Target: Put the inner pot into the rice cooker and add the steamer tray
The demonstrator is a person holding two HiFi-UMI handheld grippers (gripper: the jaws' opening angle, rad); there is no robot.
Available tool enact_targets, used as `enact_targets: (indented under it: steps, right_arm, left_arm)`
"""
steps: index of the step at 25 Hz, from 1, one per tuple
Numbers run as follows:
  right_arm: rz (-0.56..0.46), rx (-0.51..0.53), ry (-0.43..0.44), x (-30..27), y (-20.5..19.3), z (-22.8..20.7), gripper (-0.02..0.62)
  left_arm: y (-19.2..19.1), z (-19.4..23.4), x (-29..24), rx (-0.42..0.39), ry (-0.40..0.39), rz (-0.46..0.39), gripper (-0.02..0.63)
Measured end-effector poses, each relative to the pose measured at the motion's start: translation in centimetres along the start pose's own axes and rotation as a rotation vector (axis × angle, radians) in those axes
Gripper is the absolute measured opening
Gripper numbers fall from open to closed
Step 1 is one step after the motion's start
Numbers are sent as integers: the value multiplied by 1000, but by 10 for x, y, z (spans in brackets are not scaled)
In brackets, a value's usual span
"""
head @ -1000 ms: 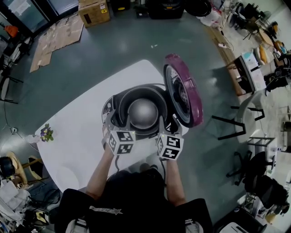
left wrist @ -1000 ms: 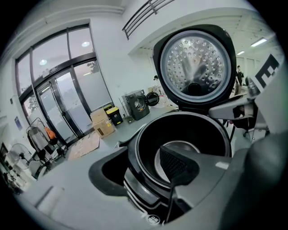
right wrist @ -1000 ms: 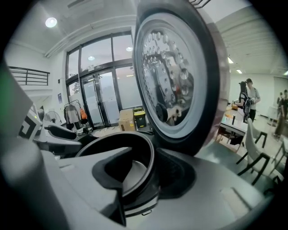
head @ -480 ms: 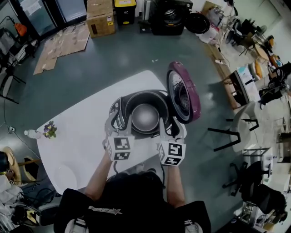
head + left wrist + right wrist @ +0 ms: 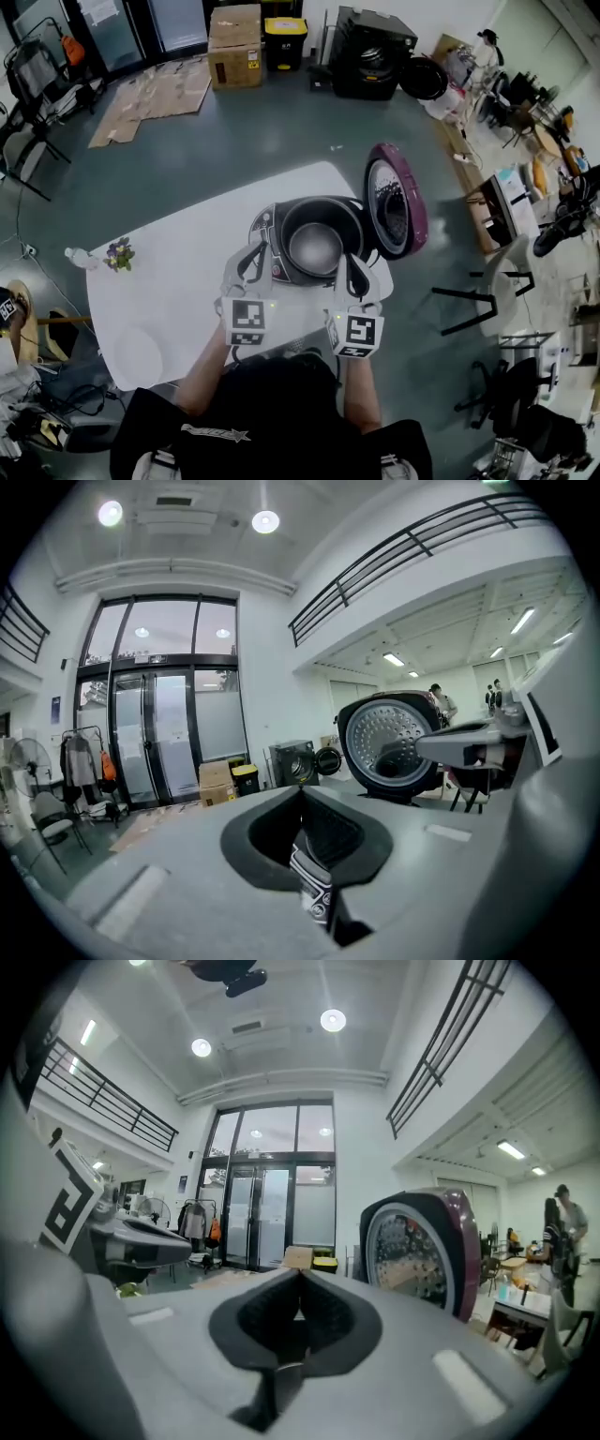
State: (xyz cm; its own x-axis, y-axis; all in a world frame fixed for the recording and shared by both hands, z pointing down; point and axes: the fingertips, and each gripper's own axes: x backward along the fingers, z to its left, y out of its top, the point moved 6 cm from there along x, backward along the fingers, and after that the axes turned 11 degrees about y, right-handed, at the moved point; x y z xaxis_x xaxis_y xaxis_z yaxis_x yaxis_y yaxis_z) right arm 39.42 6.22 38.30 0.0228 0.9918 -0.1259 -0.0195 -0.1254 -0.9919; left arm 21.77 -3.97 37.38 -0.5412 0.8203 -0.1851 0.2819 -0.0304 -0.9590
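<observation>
The black rice cooker (image 5: 281, 234) stands on the white table (image 5: 178, 281) with its purple lid (image 5: 401, 202) swung open to the right. The silver inner pot (image 5: 316, 246) sits inside it. My left gripper (image 5: 259, 249) hovers at the cooker's near left rim and my right gripper (image 5: 352, 264) at its near right rim. The jaws of both have just been closing and now stand shut with nothing between them. In the left gripper view the left gripper (image 5: 302, 791) points past the lid (image 5: 386, 745). In the right gripper view the right gripper (image 5: 300, 1277) points beside the lid (image 5: 422, 1251).
A small pot of flowers (image 5: 119, 253) and a bottle (image 5: 80, 258) stand at the table's left corner. A faint round white thing (image 5: 139, 354) lies near the table's front left. Chairs (image 5: 487, 291), cardboard boxes (image 5: 234, 33) and a black appliance (image 5: 373, 42) stand around on the floor.
Both grippers have drawn back from the cooker's rim towards me and risen. Their jaws have closed on nothing. The inner pot stays in the cooker.
</observation>
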Motion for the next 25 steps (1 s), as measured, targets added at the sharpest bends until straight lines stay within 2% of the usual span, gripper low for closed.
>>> enact_targets:
  steps: [6, 11, 25]
  right_arm:
    - [-23, 23, 79, -13, 11, 26, 6]
    - [-37, 32, 190, -35, 20, 59, 6]
    - [-40, 70, 616, -103, 23, 236, 6]
  left_arm:
    - [-7, 20, 18, 3, 52, 7, 9]
    - [-12, 51, 36, 18, 139, 17, 9]
    - [-65, 183, 132, 71, 490, 112, 9]
